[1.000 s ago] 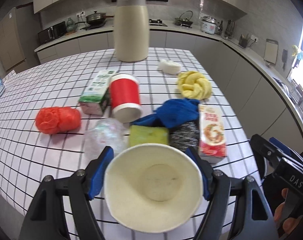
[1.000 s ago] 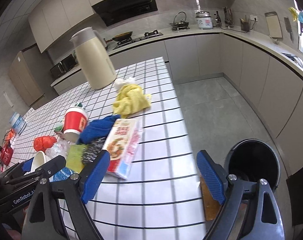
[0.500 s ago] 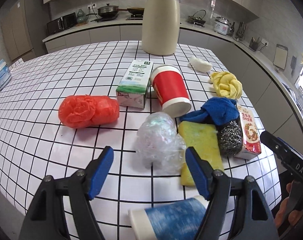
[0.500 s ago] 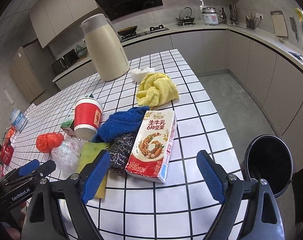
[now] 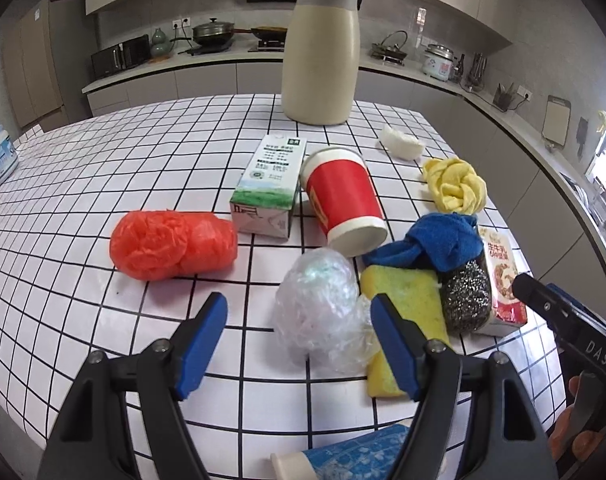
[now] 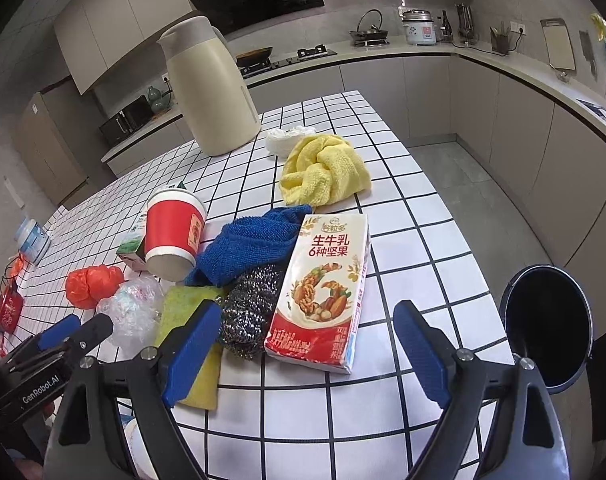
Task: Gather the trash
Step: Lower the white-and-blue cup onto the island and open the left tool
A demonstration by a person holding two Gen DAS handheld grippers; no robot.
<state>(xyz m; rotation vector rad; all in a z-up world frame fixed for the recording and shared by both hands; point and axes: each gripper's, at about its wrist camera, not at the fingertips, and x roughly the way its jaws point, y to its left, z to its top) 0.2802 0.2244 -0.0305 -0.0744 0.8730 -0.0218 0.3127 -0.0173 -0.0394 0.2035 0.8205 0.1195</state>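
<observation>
My left gripper (image 5: pixel 299 320) is open over the near table edge. A crumpled clear plastic bag (image 5: pixel 319 304) lies between its fingertips and just ahead; the pads do not press it. A blue-printed paper cup (image 5: pixel 343 456) lies on its side beneath this gripper. Ahead are a red plastic bag (image 5: pixel 171 244), a green milk carton (image 5: pixel 269 188) and a tipped red cup (image 5: pixel 343 204). My right gripper (image 6: pixel 307 344) is open, with the near end of a nut-milk carton (image 6: pixel 327 288) between its fingertips, untouched. A black trash bin (image 6: pixel 547 320) stands on the floor right of the table.
Beside the cartons lie a yellow sponge (image 5: pixel 403 312), steel wool (image 6: pixel 251 312), a blue cloth (image 6: pixel 255 244), a yellow cloth (image 6: pixel 323 176) and white tissue (image 6: pixel 283 140). A tall cream thermos (image 5: pixel 321 52) stands at the back. The left gripper (image 6: pixel 63 332) shows in the right wrist view.
The paper cup that sat between my left fingers now lies on the table below them. Both grippers moved forward over the table, the right one up to the nut-milk carton.
</observation>
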